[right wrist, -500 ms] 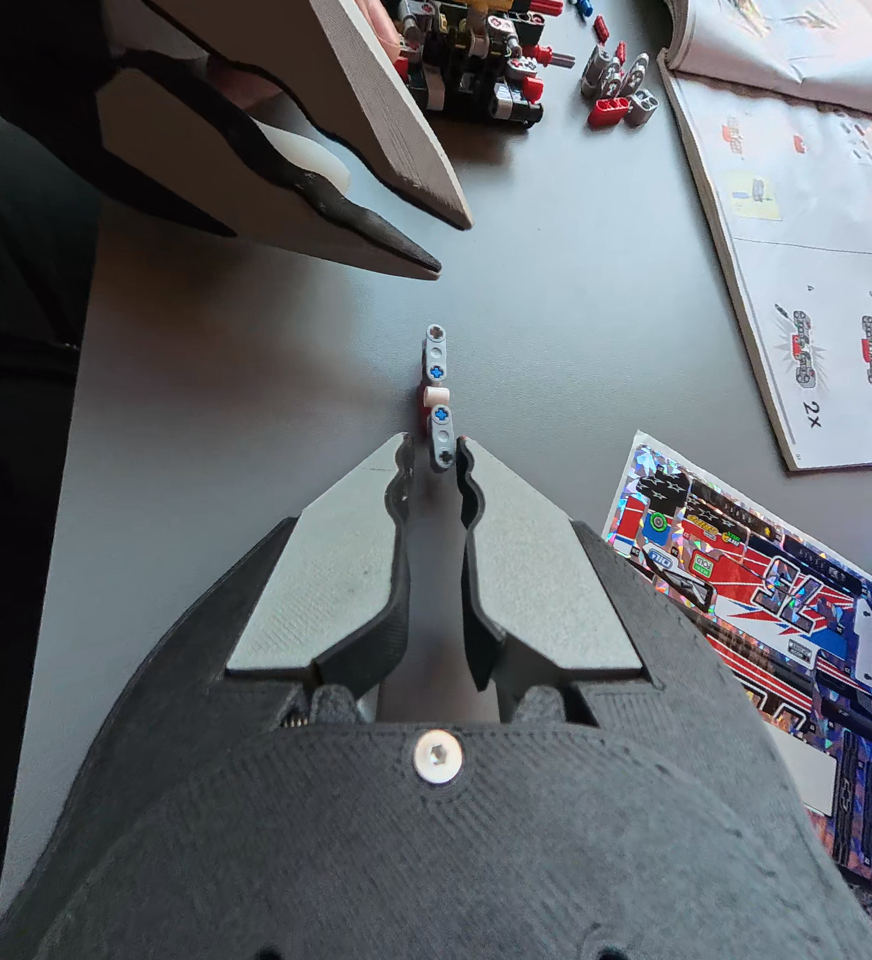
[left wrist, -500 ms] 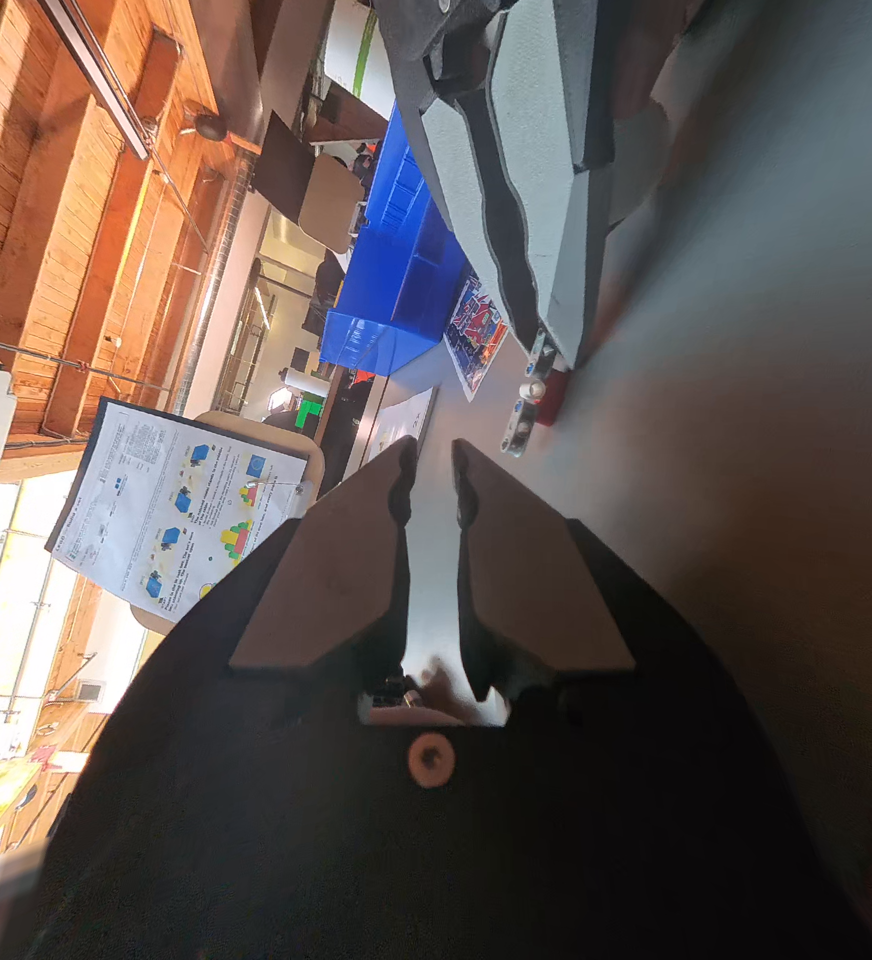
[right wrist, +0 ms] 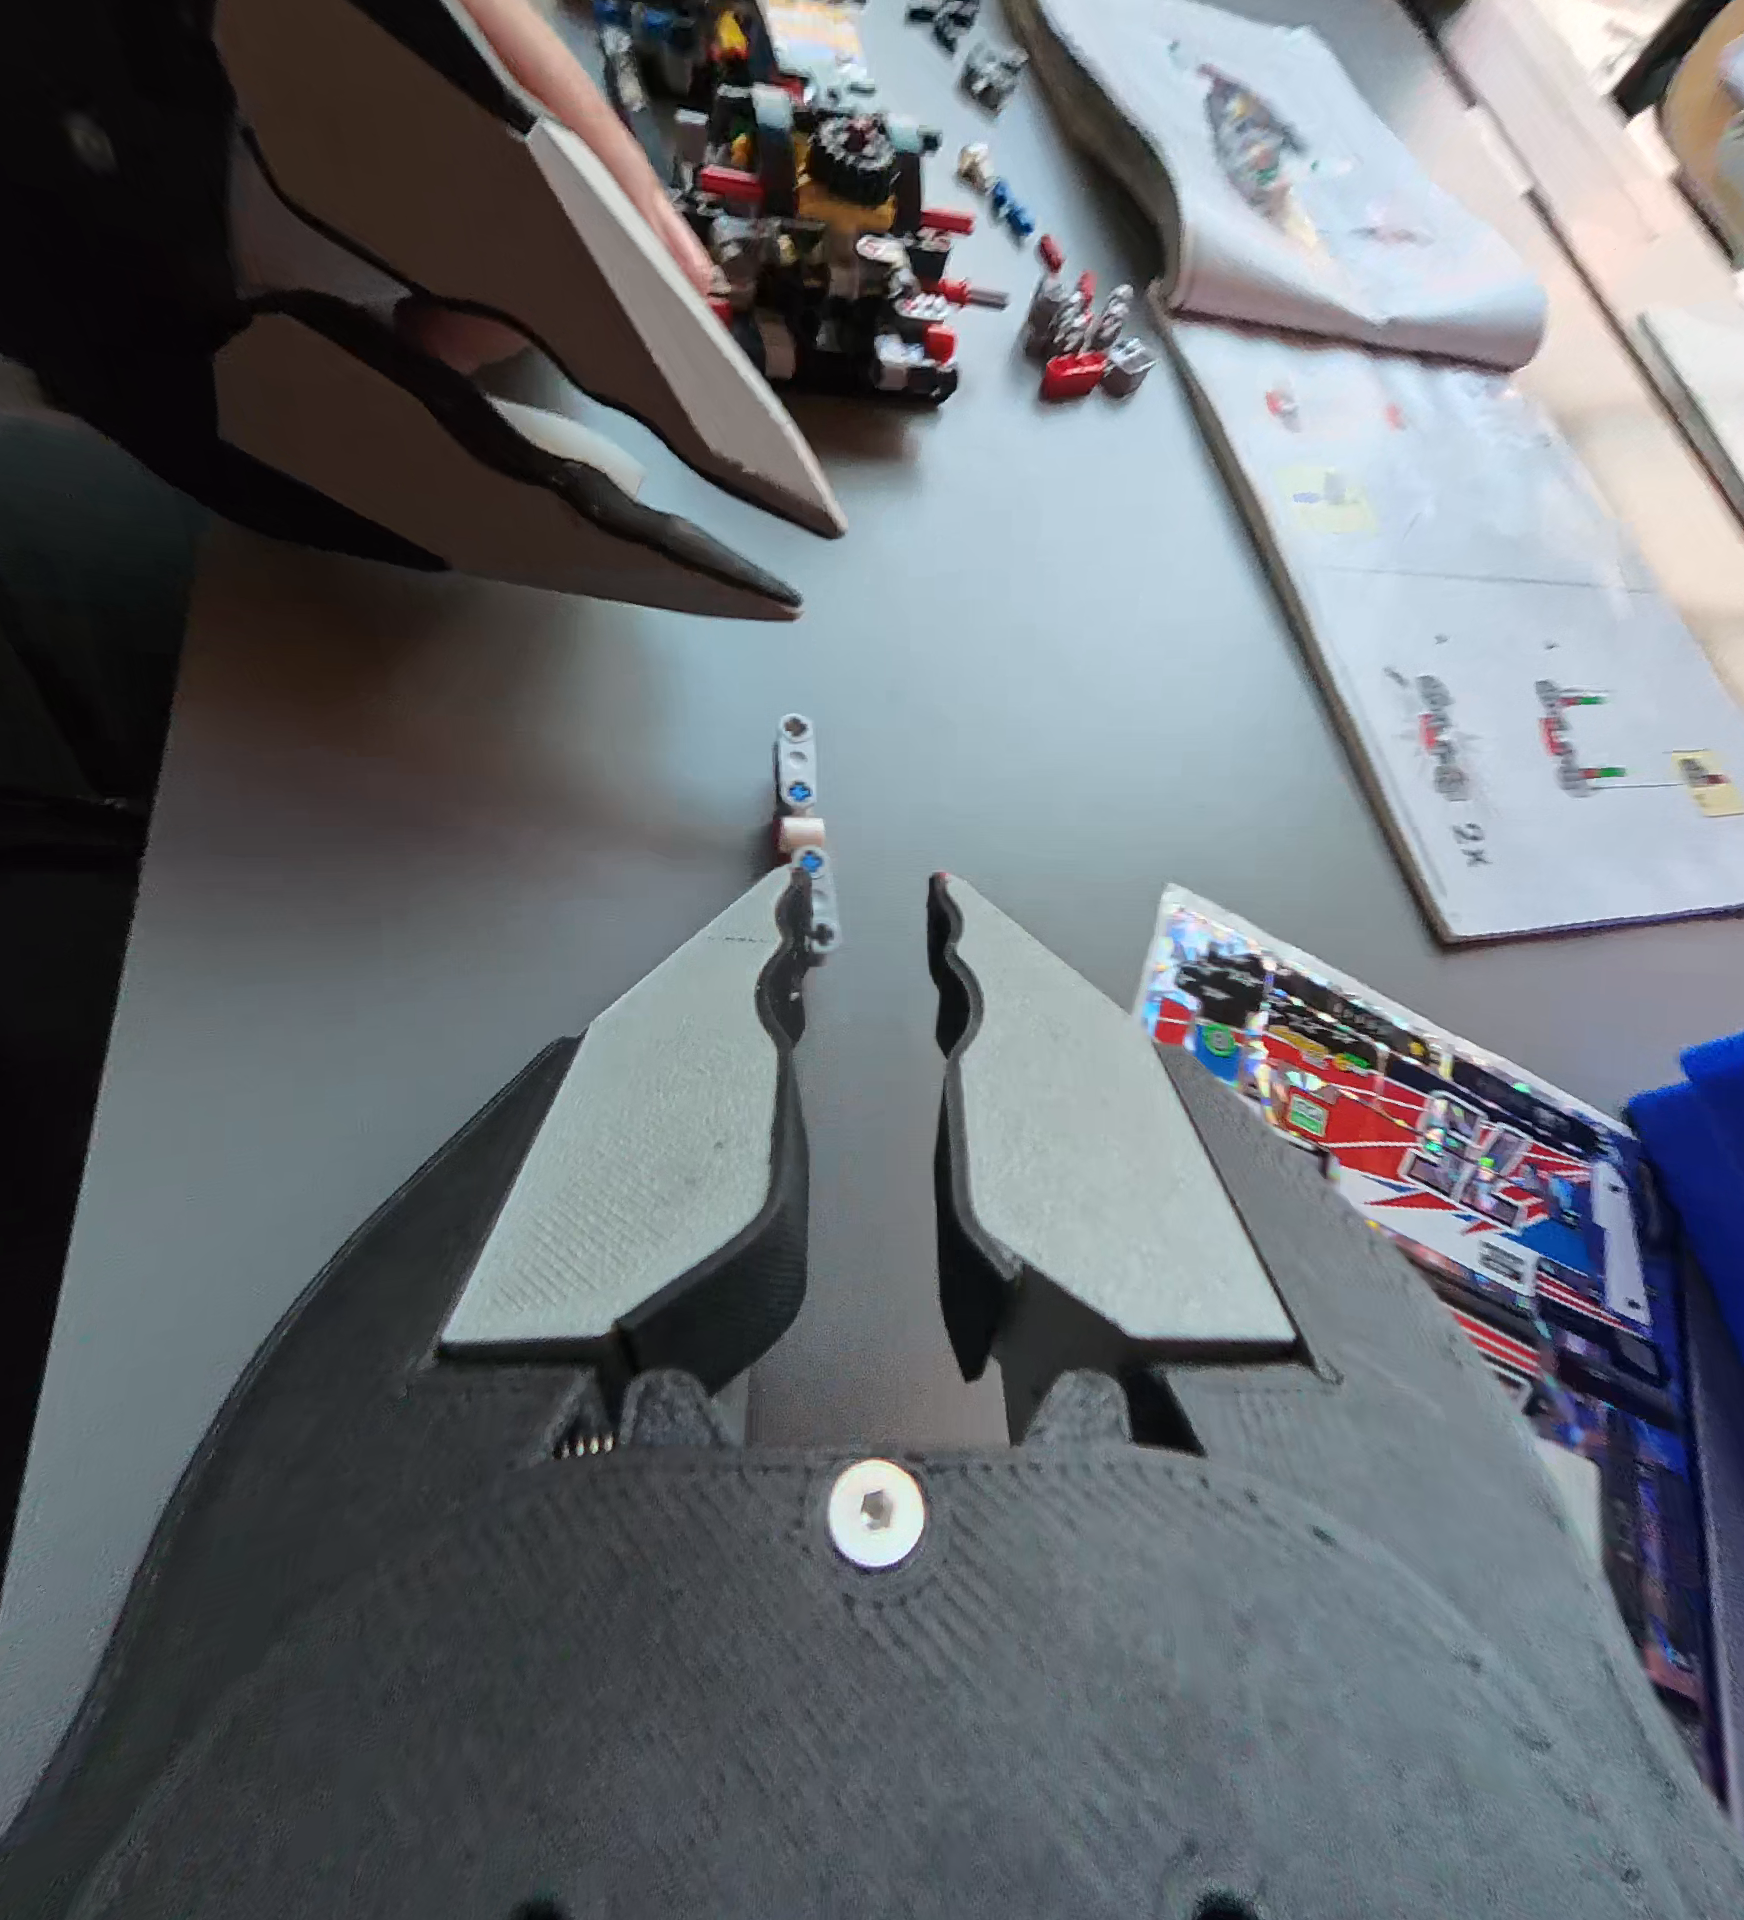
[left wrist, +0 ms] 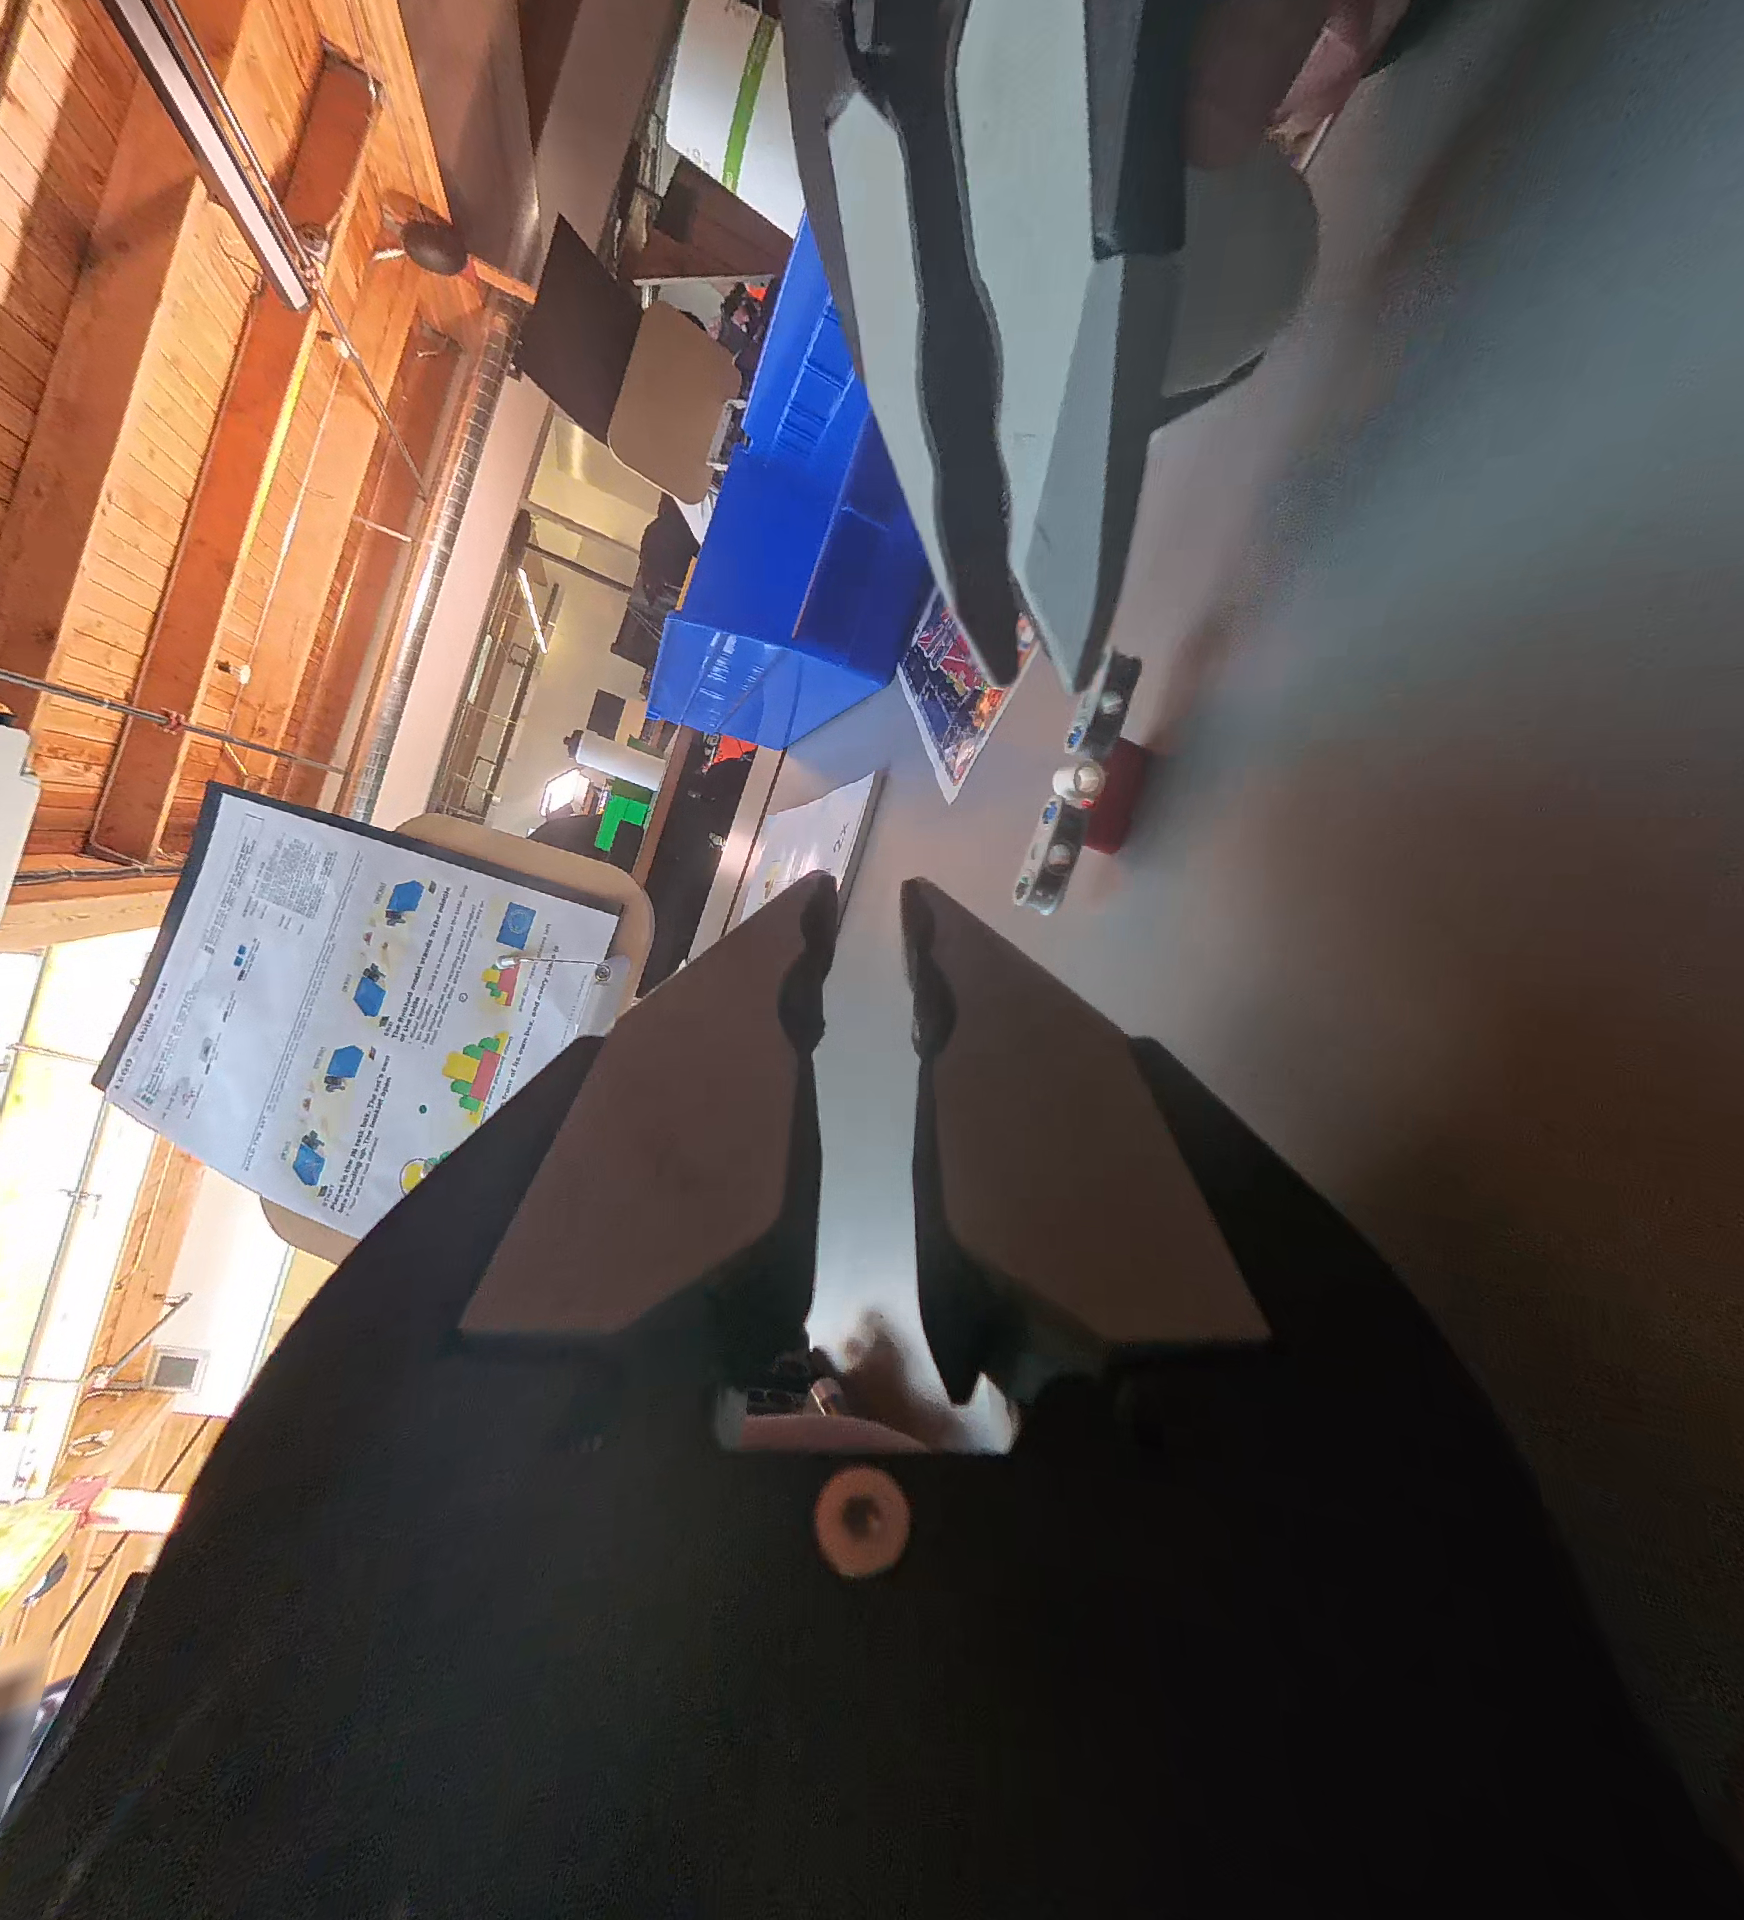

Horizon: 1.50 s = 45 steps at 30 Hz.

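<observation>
The right gripper has its fingers spread, with a clear gap between the two tips. A small grey brick assembly (two short grey beams with blue pins, a white bush and a red part behind) lies on the grey table. Its near end sits just beside the inner edge of one finger, while the other finger stands apart from it, so the piece is not pinched.

The left gripper is turned on its side and its tips stand a little apart, with only table showing between them. The same assembly lies near it, just off the tips.

Farther away are a half-built model, an open instruction booklet, a shiny sticker sheet and a blue bin.
</observation>
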{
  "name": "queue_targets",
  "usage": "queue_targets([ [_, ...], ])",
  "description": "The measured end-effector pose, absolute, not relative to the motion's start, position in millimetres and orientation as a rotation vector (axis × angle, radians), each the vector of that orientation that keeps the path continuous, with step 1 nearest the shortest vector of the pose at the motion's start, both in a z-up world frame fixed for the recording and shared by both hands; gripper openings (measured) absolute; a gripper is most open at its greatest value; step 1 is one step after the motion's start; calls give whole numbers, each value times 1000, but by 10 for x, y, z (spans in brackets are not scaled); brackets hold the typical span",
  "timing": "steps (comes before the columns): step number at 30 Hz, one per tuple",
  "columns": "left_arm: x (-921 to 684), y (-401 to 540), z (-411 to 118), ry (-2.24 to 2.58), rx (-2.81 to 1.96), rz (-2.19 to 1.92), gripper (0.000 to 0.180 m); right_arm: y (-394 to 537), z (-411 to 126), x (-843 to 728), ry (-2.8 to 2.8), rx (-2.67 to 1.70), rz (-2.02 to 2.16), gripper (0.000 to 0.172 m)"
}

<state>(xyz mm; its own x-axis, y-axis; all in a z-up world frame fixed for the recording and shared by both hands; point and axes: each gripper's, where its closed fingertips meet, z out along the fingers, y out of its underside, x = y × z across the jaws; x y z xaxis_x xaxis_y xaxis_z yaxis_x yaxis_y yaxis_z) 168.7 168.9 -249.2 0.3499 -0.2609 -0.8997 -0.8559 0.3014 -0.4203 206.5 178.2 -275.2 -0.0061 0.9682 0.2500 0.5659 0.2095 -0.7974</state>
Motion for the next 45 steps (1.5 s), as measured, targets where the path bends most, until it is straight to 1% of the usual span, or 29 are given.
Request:
queue_targets([
  [5, 1686, 1690, -2492, 1189, -1244, 550, 8, 1914, -2559, 2112, -1542, -1422, 613, 19],
  [9, 1686, 1690, -2490, 1188, -1244, 546, 7, 2047, -2432, 2169, -1435, -1430, 597, 14],
  [15, 1687, 1693, -2494, 1190, -1245, 549, 6, 2173, -2309, 2253, -1327, -1440, 616, 13],
  [17, 1689, 1690, -2496, 1193, -1242, 551, 6, 2208, -2276, 2275, -1296, -1442, 618, 10],
  [45, 1696, 1691, -2521, 1212, -1237, 572, 2, 2323, -2266, 2345, -1232, -1474, 600, 2],
])
